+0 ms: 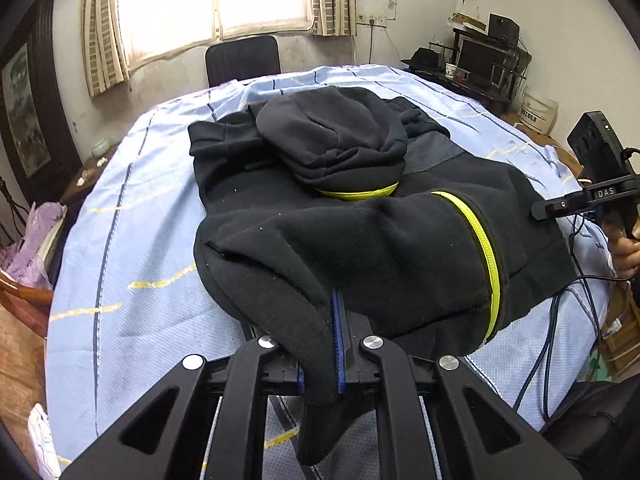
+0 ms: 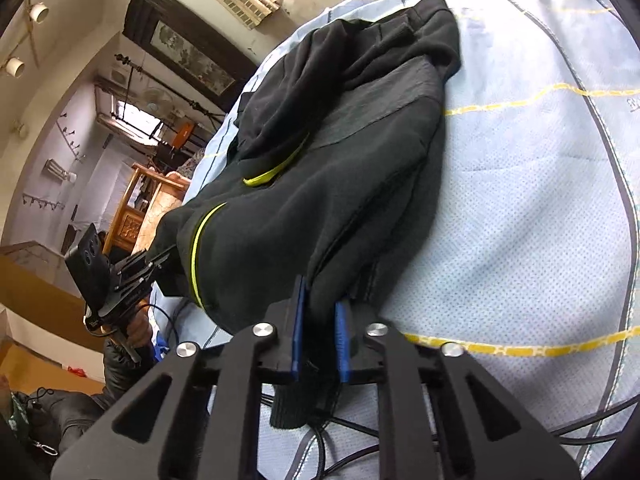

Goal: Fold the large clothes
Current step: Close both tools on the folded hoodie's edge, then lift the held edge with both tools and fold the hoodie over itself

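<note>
**Jacket pinched at its near hem by both hand-held grippers**

Jacket (image 1: 360, 240), black fleece with a yellow-green zip (image 1: 482, 256), lay spread on a pale blue sheet (image 1: 132, 248) that covered the tabletop. Its hood (image 1: 336, 140) was bunched on top of the body, with a short arc of the same yellow-green trim showing under the hood's edge. A grey panel sat beside the hood, toward the far right of the garment.

At the near edge, the left hand-held gripper (image 1: 334, 344) was nearly closed, its blue pads clamping a fold of the fleece; a flap of cloth hung down below the jaws. In the right wrist view, the right hand-held gripper (image 2: 320, 336) also pressed its blue pads on a thicker bunch of the hem, the jaws standing a little wider apart, with a tail of fabric drooping beneath them. No earlier picture was given, so only these grips can be told.

The sheet carried thin navy and yellow lines. Black cables (image 1: 560, 320) trailed over its right side. A dark chair (image 1: 242, 58) stood behind the tabletop beneath a bright curtained window (image 1: 212, 0).
</note>
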{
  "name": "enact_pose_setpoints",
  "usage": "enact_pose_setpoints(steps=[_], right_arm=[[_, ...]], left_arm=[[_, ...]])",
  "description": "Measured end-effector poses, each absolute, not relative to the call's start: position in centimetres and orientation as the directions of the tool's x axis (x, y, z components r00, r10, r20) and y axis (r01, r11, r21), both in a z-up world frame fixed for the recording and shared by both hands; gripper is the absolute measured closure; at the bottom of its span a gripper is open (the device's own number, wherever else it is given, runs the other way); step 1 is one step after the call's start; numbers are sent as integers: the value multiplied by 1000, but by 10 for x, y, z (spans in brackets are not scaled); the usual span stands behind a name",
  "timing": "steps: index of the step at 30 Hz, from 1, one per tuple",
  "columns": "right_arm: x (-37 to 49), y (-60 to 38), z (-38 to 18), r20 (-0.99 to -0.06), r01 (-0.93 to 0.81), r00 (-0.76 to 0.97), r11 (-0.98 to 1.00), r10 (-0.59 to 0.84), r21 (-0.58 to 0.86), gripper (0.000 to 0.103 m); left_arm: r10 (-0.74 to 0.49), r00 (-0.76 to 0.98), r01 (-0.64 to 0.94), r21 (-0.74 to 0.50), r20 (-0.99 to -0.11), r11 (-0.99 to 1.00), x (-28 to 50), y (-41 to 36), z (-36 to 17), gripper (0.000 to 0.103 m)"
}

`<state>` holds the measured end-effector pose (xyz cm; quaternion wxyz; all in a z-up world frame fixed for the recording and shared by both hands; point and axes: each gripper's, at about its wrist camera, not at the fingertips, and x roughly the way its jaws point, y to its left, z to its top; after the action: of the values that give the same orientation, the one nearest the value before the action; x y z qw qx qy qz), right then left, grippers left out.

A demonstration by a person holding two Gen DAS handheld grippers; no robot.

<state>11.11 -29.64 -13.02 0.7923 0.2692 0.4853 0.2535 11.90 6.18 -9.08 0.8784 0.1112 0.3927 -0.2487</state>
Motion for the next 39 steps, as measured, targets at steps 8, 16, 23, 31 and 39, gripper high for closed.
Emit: enact_pose_setpoints(steps=[8, 16, 23, 31, 39], right_arm=[[112, -277, -146, -663, -161, 369, 747, 652, 645, 79], [106, -292, -112, -565, -193, 468, 703, 679, 685, 95], [106, -305, -99, -511, -208, 513, 678, 690, 705, 95], [103, -303, -136, -556, -133, 441, 664, 705, 736, 96], [106, -303, -158, -579, -67, 382, 646, 721, 760, 89]], left_arm=[[-331, 577, 511, 13, -747, 859, 117, 60, -92, 92], [-443, 561, 498, -143, -699, 855, 127, 85, -59, 94], [-446, 570, 500, -139, -690, 855, 128, 83, -54, 94], [-469, 479, 461, -241, -742, 854, 126, 95, -86, 94], [-492, 391, 411, -330, -778, 850, 129, 102, -117, 91]])
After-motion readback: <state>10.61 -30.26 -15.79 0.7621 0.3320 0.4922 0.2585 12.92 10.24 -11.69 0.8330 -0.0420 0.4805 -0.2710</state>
